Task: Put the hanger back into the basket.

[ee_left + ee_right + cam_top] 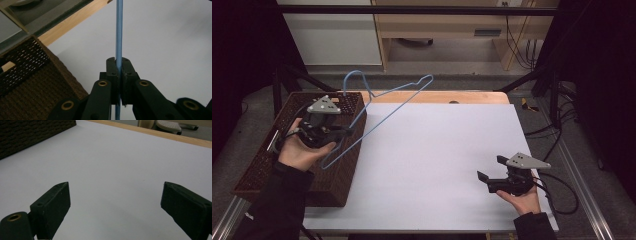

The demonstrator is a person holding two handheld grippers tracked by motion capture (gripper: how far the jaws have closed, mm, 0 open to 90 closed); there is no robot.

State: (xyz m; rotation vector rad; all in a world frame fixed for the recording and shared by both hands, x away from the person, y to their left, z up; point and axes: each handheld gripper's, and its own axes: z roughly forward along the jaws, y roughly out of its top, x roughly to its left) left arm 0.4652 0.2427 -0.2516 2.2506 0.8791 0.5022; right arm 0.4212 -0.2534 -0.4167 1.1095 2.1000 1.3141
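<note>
A light blue wire hanger (388,104) hangs in the air over the left side of the table, its hook up at the back. My left gripper (346,132) is shut on the hanger's long bar (119,32), above the right rim of a dark wicker basket (267,160). In the left gripper view the bar runs straight up out of the closed jaws. My right gripper (490,168) rests low over the white table sheet (442,150) at the front right. It is open, and its fingers (53,205) have nothing between them.
The basket (30,75) stands at the table's left edge. A bare wooden strip (452,96) runs along the far side of the sheet. Cables (562,195) trail off the right edge. A cabinet and floor lie beyond the table.
</note>
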